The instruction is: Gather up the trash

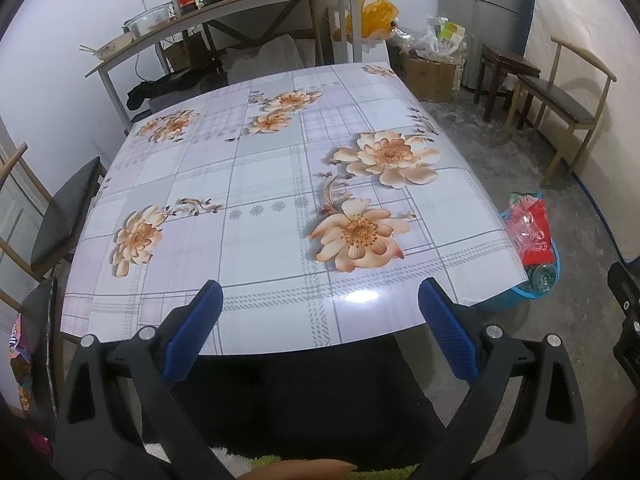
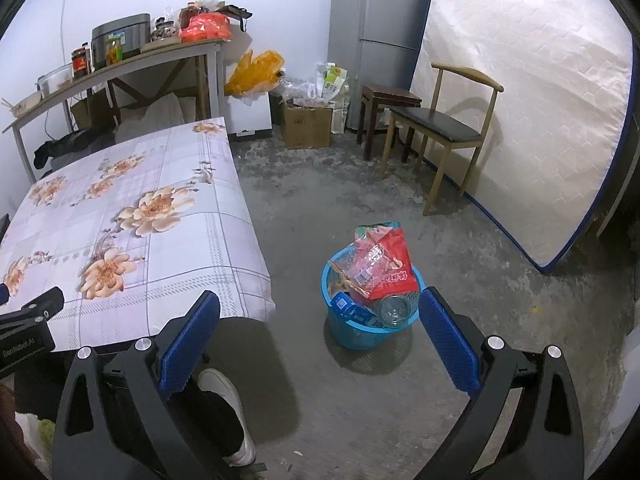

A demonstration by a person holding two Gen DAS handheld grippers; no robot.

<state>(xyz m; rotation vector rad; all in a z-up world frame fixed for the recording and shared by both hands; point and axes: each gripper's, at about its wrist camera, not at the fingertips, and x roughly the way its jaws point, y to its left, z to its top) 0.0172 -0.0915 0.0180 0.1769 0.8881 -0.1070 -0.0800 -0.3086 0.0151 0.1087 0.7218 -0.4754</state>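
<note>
Both hand-held grippers, left [image 1: 320,308] and right [image 2: 320,312], are held spread and empty beside the trash-filled blue basket [image 2: 352,332].

A: Trash location?
B: All in the blue basket [image 2: 352,334], upright on the floor just beside the worktop [image 2: 168,216] corner.
A: Contents?
B: Red wrapper [image 2: 390,266] on top, standing above the rim; clear crinkled plastic [image 2: 366,264] against it; blue packet [image 2: 348,306] and clear jar [image 2: 394,310] at the front.
</note>
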